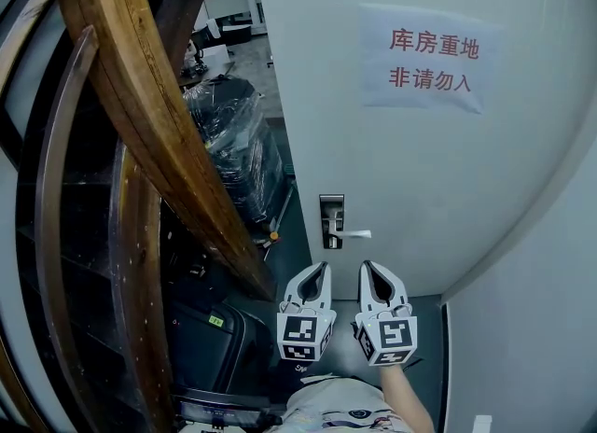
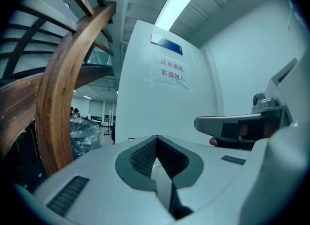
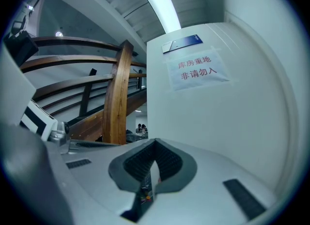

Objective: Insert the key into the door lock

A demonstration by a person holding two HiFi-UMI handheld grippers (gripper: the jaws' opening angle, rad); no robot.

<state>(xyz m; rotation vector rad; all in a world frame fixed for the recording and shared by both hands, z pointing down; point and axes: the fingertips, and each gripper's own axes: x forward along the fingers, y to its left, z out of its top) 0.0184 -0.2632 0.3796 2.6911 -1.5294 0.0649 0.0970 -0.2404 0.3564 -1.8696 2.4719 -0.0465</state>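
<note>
A white door point(image 1: 420, 170) stands ahead of me, with a metal lock plate point(image 1: 331, 212) and a lever handle point(image 1: 351, 233) at its left edge. Both grippers are held level side by side, just below the handle and short of the door. My left gripper point(image 1: 317, 268) point(image 2: 156, 139) is shut, its pads meeting with nothing between them. My right gripper point(image 1: 370, 267) point(image 3: 155, 144) is shut too. A thin pale sliver shows in its gap, and I cannot tell whether that is a key. No key shows beyond either tip.
A paper sign point(image 1: 431, 58) with red characters is stuck high on the door. A curved wooden stair rail point(image 1: 140, 114) fills the left. Behind it stand a plastic-wrapped load point(image 1: 233, 132) and a black case point(image 1: 205, 338). A white wall point(image 1: 532, 310) closes the right.
</note>
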